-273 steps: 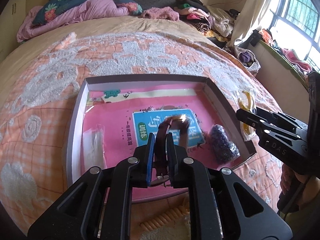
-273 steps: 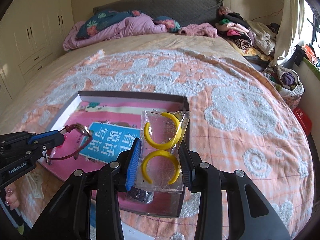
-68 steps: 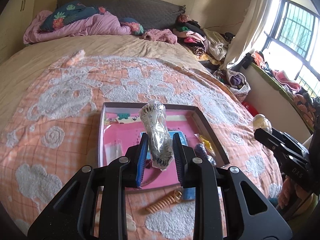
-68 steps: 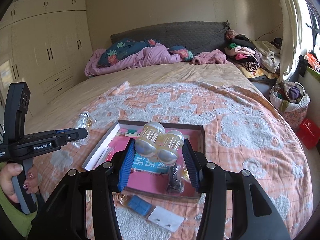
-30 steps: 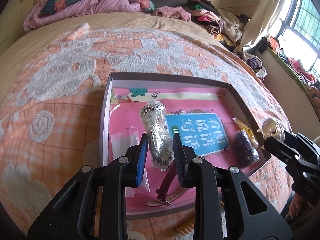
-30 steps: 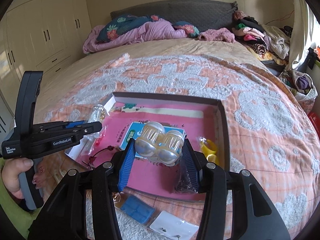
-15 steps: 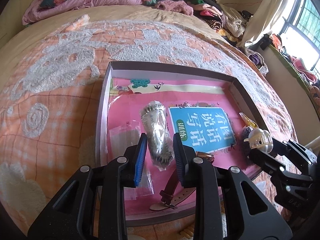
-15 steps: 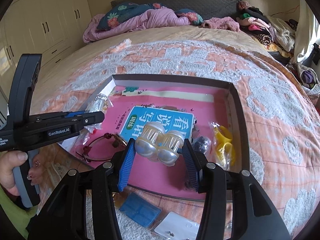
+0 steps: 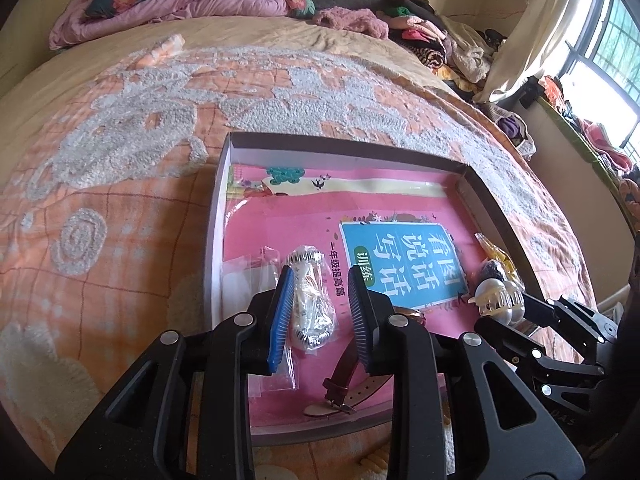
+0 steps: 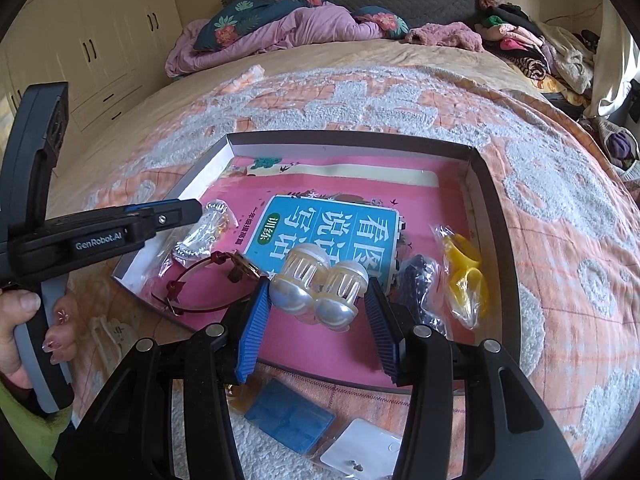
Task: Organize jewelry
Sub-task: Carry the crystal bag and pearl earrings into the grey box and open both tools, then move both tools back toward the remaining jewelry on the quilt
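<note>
— Both sets of jaws stand parted. On the left gripper (image 9: 320,312), the blue ribbed pads sit either side of the silvery jewellery piece in a clear plastic bag (image 9: 311,304) with a gap on each side, so nothing is pinched.

— And where does that bag lie?

— On the pink floor of the shallow grey-walled cardboard box (image 9: 216,216), near its left wall, beside a flat clear plastic sleeve (image 9: 240,280). Just in front of it lies the dark red leather watch strap with a metal buckle (image 9: 346,380).

— What about the right gripper (image 10: 318,312)?

— Its pads (image 10: 256,320) are spread wide. Between them sits the pair of cream pearl-capped ribbed hair claws (image 10: 320,288), over the box floor; whether a pad touches it cannot be told.

— What else is in the box?

— A teal booklet with white Chinese characters (image 10: 324,236) lies in the middle. Toward the right wall sit a dark purple beaded bundle in plastic (image 10: 420,280) and yellow plastic bangles in a clear bag (image 10: 466,280).

— Anything outside it?

— On the peach-and-white tufted bedspread (image 10: 560,240), just in front of the near wall, lie a blue rectangular pad (image 10: 290,416) and a white earring card (image 10: 360,448).
</note>
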Available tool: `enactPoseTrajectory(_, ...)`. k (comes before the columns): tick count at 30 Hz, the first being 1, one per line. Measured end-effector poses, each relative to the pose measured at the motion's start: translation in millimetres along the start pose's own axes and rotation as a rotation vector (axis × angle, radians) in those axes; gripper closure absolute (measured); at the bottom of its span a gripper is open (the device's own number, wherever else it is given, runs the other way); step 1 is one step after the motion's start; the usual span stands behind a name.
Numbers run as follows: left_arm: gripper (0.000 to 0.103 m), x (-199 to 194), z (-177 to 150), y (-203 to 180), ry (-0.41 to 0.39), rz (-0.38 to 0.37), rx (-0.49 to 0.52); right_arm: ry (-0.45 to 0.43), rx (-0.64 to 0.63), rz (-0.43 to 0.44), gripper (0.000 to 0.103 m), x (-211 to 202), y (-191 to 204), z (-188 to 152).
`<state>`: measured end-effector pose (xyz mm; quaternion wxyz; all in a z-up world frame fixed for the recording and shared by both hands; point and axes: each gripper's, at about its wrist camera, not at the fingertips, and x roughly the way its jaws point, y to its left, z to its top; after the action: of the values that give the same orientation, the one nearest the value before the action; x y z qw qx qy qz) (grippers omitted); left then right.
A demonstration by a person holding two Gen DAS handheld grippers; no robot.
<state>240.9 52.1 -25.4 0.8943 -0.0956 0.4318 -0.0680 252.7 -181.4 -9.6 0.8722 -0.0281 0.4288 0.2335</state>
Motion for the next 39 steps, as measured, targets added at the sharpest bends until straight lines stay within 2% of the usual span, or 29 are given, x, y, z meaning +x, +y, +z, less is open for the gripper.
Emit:
enactPoseTrajectory(9, 0.079, -13, 2, 0, -0.035, 0.009, 0.003, 0.003, 0.005, -0.004, 0.056, -2, -1, -1)
enactPoseTrajectory(11, 0.079, -16, 2, 0, -0.045, 0.01, 0.007, 0.0, 0.006, -0.006, 0.051, -4, -1, -2)
enactPoseTrajectory(16, 0.076, -24, 1, -2, -0.062, 0.016, 0.014, -0.011, 0.009, -0.004, 0.047, -9, 0, -2)
enactPoseTrajectory(17, 0.075, -25, 1, -2, -0.063, 0.016, 0.015, -0.016, 0.013, -0.005, 0.043, -11, -1, -2)
enactPoseTrajectory(23, 0.058, -35, 0, -2, -0.077, 0.025, 0.009, -0.067, 0.032, -0.007, 0.025, -33, -1, 1)
enactPoseTrajectory(24, 0.051, -39, 0, -2, -0.08, 0.028, 0.005, -0.077, 0.033, -0.009, 0.024, -38, -1, 1)
enactPoseTrajectory(26, 0.044, -49, 0, -2, -0.096, 0.026, -0.001, -0.104, 0.033, -0.007, 0.02, -50, -1, 2)
enactPoseTrajectory(28, 0.03, -58, 0, -3, -0.112, 0.031, -0.003, -0.125, 0.03, -0.006, 0.018, -61, -1, 3)
enactPoseTrajectory(30, 0.022, -65, 1, -3, -0.124, 0.039, -0.007, -0.144, 0.027, -0.008, 0.017, -70, -1, 3)
enactPoseTrajectory(34, 0.014, -85, 0, -5, -0.165, 0.054, -0.008, -0.182, 0.025, -0.001, 0.017, -93, 0, 3)
enactPoseTrajectory(39, 0.013, -106, -7, -9, -0.195, 0.063, -0.006, -0.223, 0.019, 0.005, 0.017, -116, 3, 1)
